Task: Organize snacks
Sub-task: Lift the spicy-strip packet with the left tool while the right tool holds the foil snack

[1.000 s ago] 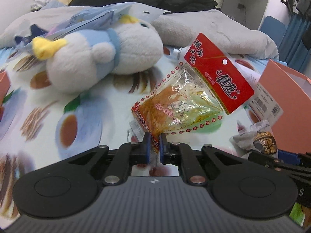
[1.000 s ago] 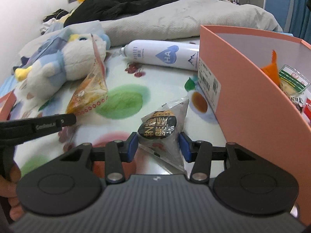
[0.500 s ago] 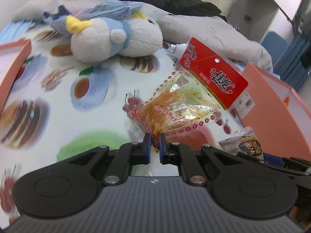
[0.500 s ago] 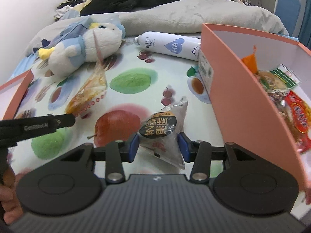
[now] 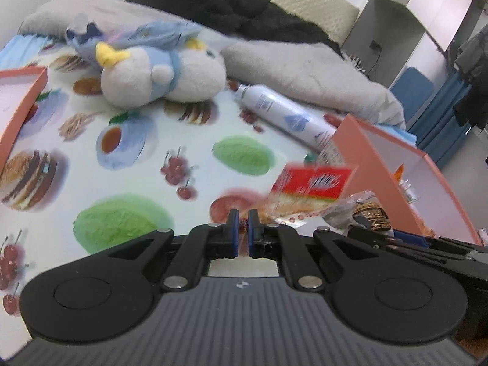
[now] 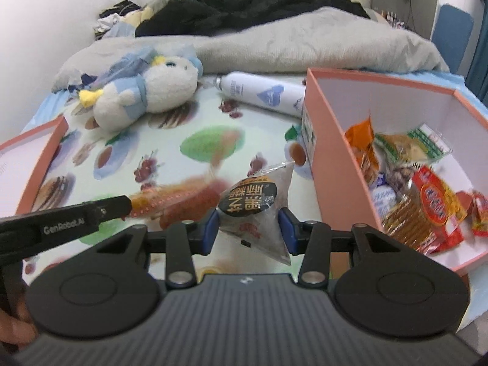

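Observation:
My left gripper (image 5: 241, 228) is shut on the corner of a clear snack pouch with a red header (image 5: 311, 183); the pouch hangs to the right, blurred, above the bed, and shows as a blurred orange streak in the right wrist view (image 6: 180, 198). My right gripper (image 6: 248, 228) is shut on a grey triangular snack pack with a black round label (image 6: 253, 204), held above the sheet just left of the pink box (image 6: 317, 113). The box holds several snack packets (image 6: 427, 201). The same grey pack shows in the left wrist view (image 5: 369, 210).
A plush toy (image 6: 146, 91) and a white spray bottle (image 6: 259, 93) lie on the fruit-print sheet behind. A pink box lid (image 6: 42, 158) sits at the left. A grey blanket (image 6: 305, 42) and black clothes lie at the back.
Both grippers have risen and moved towards the pink box; its inside is now in view. The red-header pouch has swung down and to the right and is blurred.

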Tool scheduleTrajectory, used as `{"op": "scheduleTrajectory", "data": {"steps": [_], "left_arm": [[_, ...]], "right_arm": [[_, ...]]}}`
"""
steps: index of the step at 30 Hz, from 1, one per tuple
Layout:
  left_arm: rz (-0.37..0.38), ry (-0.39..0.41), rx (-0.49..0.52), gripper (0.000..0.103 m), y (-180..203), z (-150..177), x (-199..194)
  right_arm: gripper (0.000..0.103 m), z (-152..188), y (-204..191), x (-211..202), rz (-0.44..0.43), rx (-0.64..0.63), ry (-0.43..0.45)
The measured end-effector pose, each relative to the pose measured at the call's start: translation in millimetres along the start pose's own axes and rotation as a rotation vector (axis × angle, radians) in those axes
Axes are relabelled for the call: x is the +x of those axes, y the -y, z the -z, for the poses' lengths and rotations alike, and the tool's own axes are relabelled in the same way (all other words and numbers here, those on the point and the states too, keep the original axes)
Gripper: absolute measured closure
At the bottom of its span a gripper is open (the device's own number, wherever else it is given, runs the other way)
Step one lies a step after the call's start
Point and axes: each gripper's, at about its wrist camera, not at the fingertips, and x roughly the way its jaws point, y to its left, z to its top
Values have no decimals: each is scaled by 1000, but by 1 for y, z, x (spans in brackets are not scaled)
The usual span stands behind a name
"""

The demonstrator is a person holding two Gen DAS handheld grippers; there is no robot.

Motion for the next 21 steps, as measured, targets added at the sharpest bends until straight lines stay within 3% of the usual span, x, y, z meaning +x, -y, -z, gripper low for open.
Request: {"op": "scheduleTrajectory", "data": {"steps": [2, 9, 12, 16, 18, 19, 20, 21], "left_arm": [[15, 17, 4, 103, 6, -6, -6], [48, 67, 36, 103, 25, -23, -21], [91, 29, 60, 103, 24, -21, -15], [68, -26, 96, 100, 15, -11, 3], [80, -77, 84, 89, 3, -8, 18], [78, -97, 70, 65, -4, -7, 26], [69, -115, 58, 35, -11, -6, 33], [59, -122, 49, 27, -17, -6, 38]], "right_arm": [[57, -5, 2, -7, -3, 6, 14], [57, -18, 11, -26, 7, 22, 68], [57, -15, 14, -28, 9, 26, 66], [57, 1, 12, -24, -3, 14, 31], [57, 12, 9, -20, -15, 7, 4], [57, 17, 7, -16, -20, 1, -7], [57, 22, 4, -13, -26, -6, -16], [57, 28, 2, -8, -28, -14, -29]]}}
